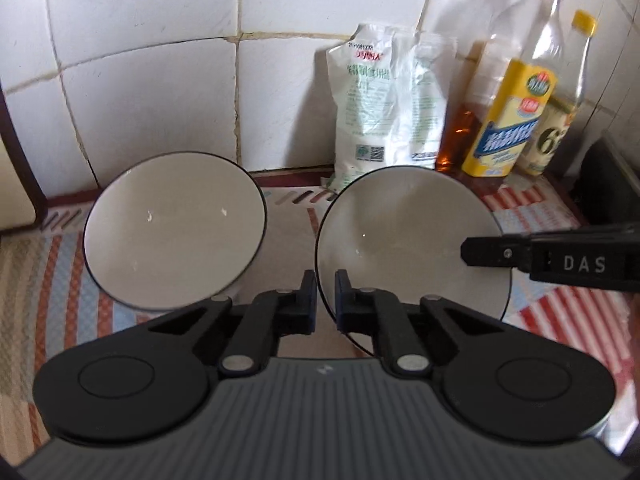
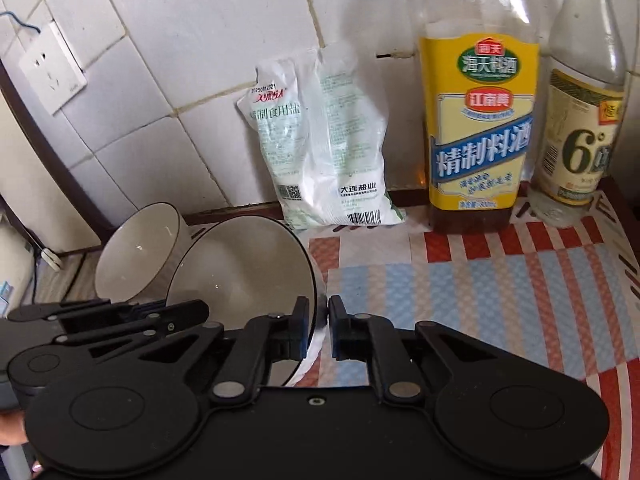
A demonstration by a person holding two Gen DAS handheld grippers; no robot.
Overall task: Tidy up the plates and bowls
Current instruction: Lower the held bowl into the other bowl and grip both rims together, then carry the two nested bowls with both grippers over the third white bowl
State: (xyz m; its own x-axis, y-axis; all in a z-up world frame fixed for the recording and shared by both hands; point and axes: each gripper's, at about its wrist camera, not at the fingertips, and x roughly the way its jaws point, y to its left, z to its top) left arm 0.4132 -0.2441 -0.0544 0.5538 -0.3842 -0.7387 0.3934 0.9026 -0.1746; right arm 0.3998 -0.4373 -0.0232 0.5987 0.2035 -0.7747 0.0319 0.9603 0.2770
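A: Start with the near bowl [image 1: 404, 240] — how far has the tidying got?

B: Not far, by my reading. It is tipped up on edge and gripped from both sides, while the second bowl [image 1: 172, 228] sits apart to its left, also tilted; the two are side by side, not nested. Stacking looks like the work left. No plates show in either view.

A: And the grip?

B: The left gripper [image 1: 322, 300] has its fingers nearly together with the bowl's dark rim running up through the narrow gap between them — pinched on its near-left edge, as far as I can judge. The right gripper [image 2: 319, 322] has the same bowl [image 2: 244, 272] the same way: rim between almost-closed fingers, bowl body spreading ahead and to its left. The other bowl [image 2: 138, 254] lies beyond that, further left.

A: Around them?

B: Ahead of both tools, against the tiled wall [image 1: 152, 80]: a salt bag [image 1: 384, 112], a yellow-labelled bottle [image 1: 508, 120], a pale-labelled bottle [image 2: 580, 140]. A striped mat [image 2: 500, 288] lies beneath.
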